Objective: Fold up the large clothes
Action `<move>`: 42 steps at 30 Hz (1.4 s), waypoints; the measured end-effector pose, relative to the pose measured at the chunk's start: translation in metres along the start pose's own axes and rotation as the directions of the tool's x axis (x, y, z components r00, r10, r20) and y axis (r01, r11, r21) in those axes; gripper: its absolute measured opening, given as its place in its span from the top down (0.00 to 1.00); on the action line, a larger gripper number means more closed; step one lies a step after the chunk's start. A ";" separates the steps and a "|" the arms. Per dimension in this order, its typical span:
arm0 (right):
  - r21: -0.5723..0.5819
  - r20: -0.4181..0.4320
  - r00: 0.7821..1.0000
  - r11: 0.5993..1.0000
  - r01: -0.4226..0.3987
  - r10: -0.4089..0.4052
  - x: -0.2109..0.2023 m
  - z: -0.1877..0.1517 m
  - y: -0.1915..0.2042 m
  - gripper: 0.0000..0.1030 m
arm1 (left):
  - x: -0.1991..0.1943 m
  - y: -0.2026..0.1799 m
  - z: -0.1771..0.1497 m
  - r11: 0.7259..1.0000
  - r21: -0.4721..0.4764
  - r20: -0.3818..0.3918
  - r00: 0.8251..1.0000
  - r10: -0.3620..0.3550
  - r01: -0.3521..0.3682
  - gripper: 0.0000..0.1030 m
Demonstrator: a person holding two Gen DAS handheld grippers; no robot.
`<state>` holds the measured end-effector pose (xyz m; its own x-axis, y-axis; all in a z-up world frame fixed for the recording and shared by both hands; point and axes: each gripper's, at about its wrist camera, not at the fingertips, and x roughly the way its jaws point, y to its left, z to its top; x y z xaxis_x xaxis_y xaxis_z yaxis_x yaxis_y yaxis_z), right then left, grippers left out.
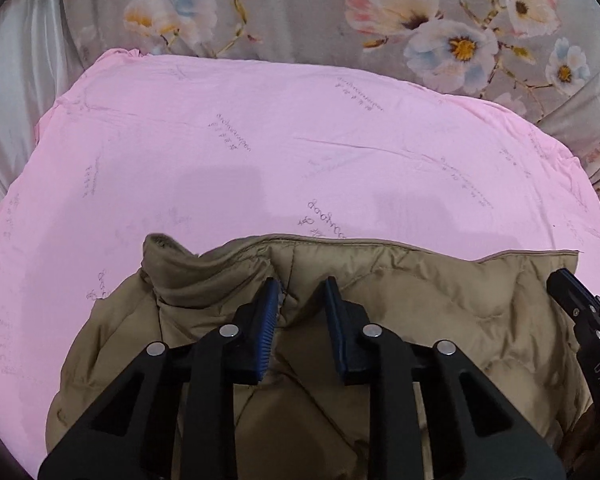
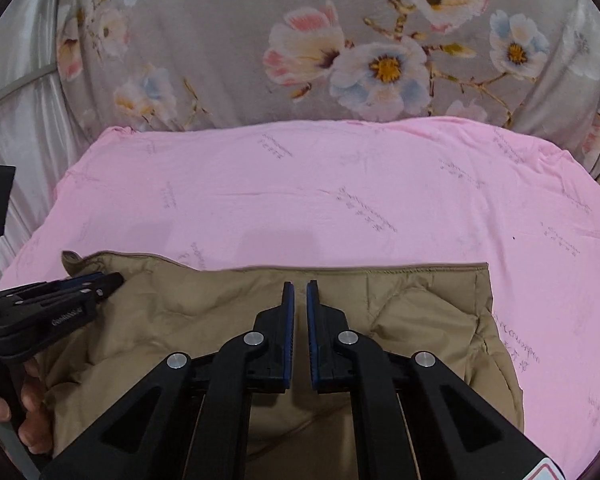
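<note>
A tan quilted puffer jacket (image 1: 420,304) lies on a pink sheet (image 1: 260,152), with its collar (image 1: 180,268) standing up at the left. My left gripper (image 1: 302,286) is open, its blue-padded jaws apart over the jacket just right of the collar. The jacket also shows in the right wrist view (image 2: 400,308), its straight edge running across. My right gripper (image 2: 300,286) hovers over that edge, jaws nearly together with a thin gap, nothing between them. The left gripper (image 2: 100,280) shows at the left of the right wrist view.
A grey floral quilt (image 2: 340,60) lies bunched behind the pink sheet (image 2: 340,200). White satin fabric (image 1: 12,112) hangs at the left. A bare hand (image 2: 28,420) holds the left gripper's handle.
</note>
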<state>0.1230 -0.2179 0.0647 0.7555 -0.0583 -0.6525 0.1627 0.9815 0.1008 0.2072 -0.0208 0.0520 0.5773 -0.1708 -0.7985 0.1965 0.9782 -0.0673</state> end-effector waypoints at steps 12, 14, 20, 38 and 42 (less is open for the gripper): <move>0.206 -0.141 0.990 0.978 0.044 -0.015 0.050 -0.023 -0.090 1.00 | 0.048 0.036 0.008 0.999 -0.015 -0.024 0.999 0.045 -0.046 0.88; 0.231 -0.145 0.989 0.972 0.029 0.005 0.055 -0.025 -0.094 1.00 | 0.053 0.034 0.008 0.999 -0.012 -0.018 0.999 0.048 -0.048 0.88; 0.266 -0.146 0.989 0.964 0.008 0.032 0.064 -0.030 -0.097 1.00 | 0.067 0.024 0.006 0.996 0.019 -0.010 0.996 0.088 -0.088 0.90; 0.154 -0.091 0.986 0.976 0.152 -0.139 0.030 -0.022 -0.069 0.87 | 0.029 0.011 -0.001 0.982 0.059 0.033 0.983 0.180 -0.182 0.82; 0.131 0.047 0.997 0.990 0.051 -0.057 -0.027 -0.014 -0.031 0.87 | -0.028 -0.002 -0.008 0.996 0.026 0.110 0.990 0.085 -0.088 0.63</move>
<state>0.0887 -0.2438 0.0682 0.7739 -0.1228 -0.6212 0.2823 0.9450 0.1649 0.1837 -0.0166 0.0697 0.6757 -0.0994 -0.7305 0.1654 0.9861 0.0188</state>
